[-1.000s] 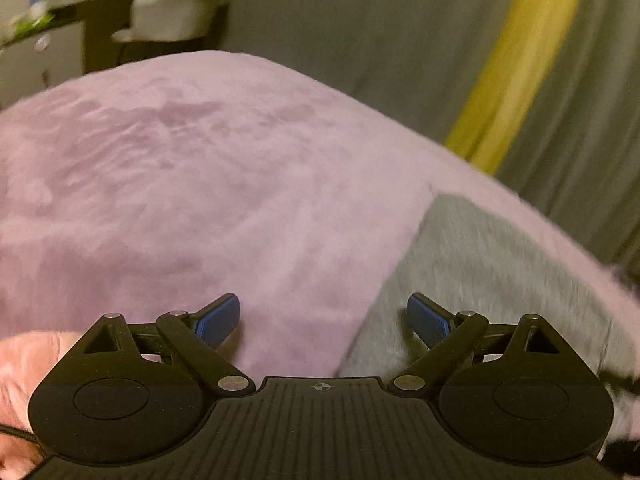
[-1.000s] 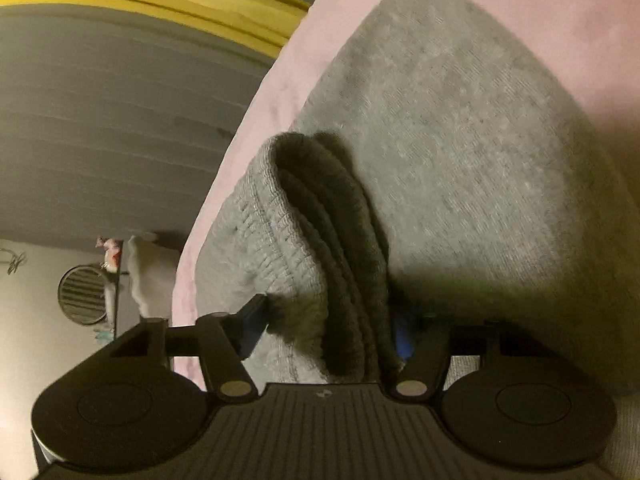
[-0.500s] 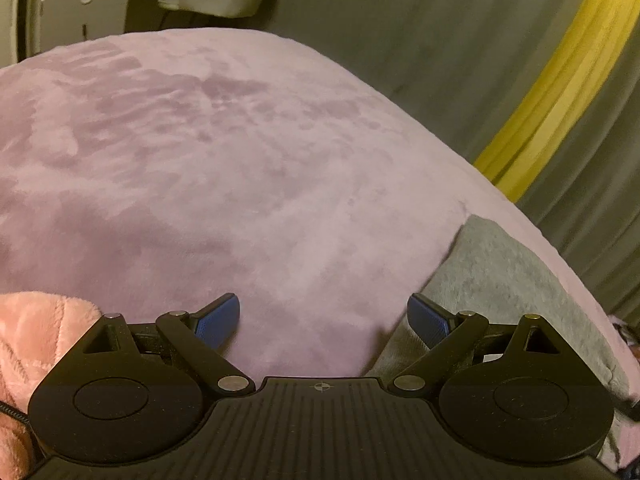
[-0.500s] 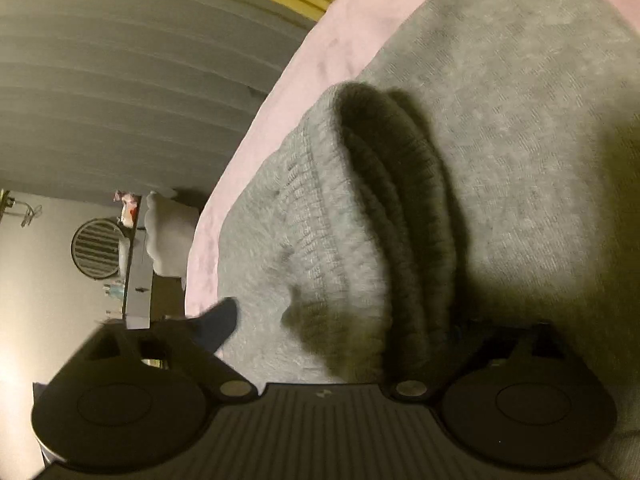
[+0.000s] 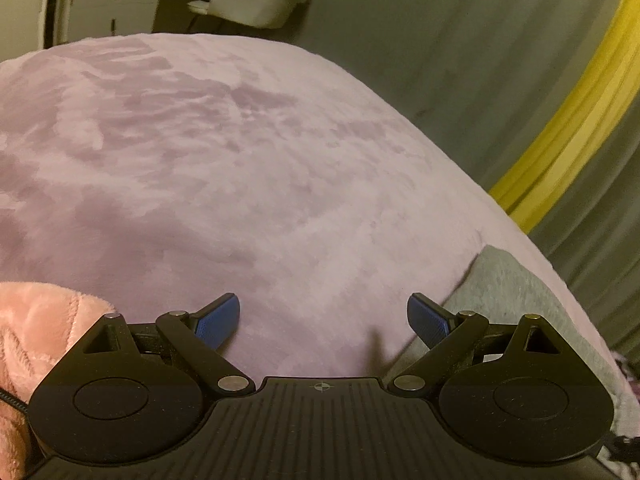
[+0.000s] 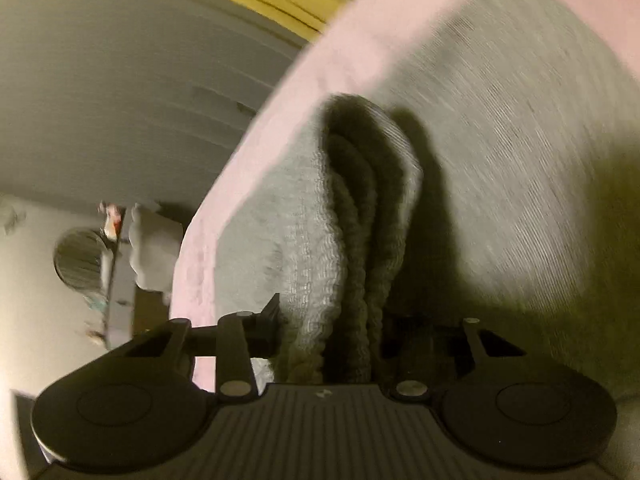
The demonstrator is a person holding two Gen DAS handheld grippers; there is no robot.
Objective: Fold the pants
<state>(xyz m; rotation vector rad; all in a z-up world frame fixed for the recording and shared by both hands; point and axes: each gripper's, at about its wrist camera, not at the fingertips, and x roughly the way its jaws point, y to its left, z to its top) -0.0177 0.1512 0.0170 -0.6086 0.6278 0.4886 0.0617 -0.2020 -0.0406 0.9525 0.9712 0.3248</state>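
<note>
— Grey knit everywhere in the right wrist view. Where are the pants point(image 6: 500, 168)?

— Spread flat on the pink plush bed cover point(image 5: 240, 184), near its edge by the grey curtain point(image 5: 440, 40) with the yellow stripe point(image 5: 568, 128). One ribbed edge point(image 6: 360, 216) is bunched into a raised fold, rising off the flat part.

— And the right tongs point(image 6: 332, 332)?

— Their jaws are closing with that ribbed fold between them. The left finger point(image 6: 266, 330) presses the fabric's side; the other finger is hidden behind the cloth. They point slantwise down at the bed, rolled so the bed edge runs steeply up the picture.

— The left tongs point(image 5: 323, 318)?

— Spread wide, nothing between the blue pads point(image 5: 218, 320), tilted down over bare cover. A corner of the pants shows just beside the right-hand pad. A pink fluffy fabric point(image 5: 36, 328) sits at the lower left.
</note>
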